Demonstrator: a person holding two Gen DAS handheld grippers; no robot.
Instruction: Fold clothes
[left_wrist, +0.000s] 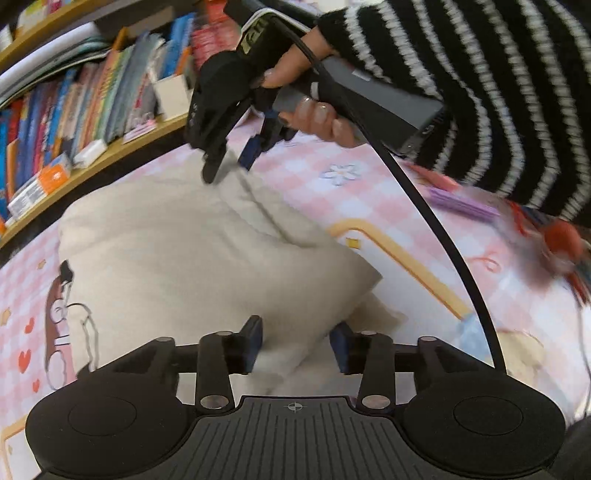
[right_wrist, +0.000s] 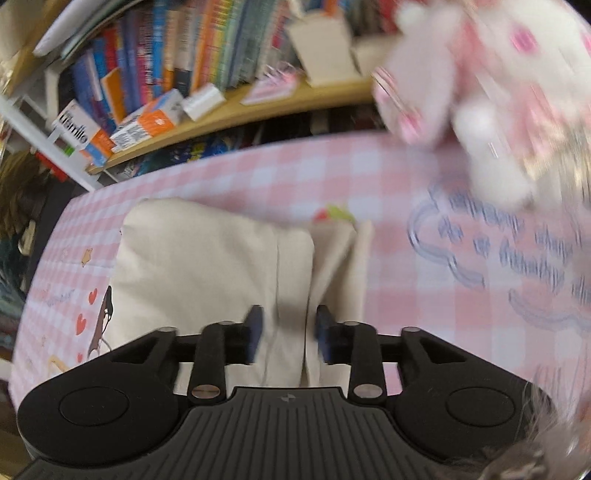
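A cream garment (left_wrist: 184, 258) lies folded on the pink checked cover (left_wrist: 314, 177). My left gripper (left_wrist: 297, 345) points down at its near corner. The jaws stand apart, with a fold of the cloth lying loose between the blue pads (left_wrist: 255, 343). At the garment's far edge a hand in a striped sleeve holds my right gripper (left_wrist: 229, 164), whose fingers are parted over the cloth. In the right wrist view the right gripper (right_wrist: 289, 332) is open over the garment (right_wrist: 203, 258), and a folded ridge of cloth runs between the pads without being pinched.
A wooden bookshelf (left_wrist: 74, 110) (right_wrist: 166, 74) full of books and boxes stands just beyond the cover (right_wrist: 295, 173). A pink and white plush toy (right_wrist: 461, 92) sits blurred at the upper right. A black cable (left_wrist: 443, 240) arcs across the left wrist view.
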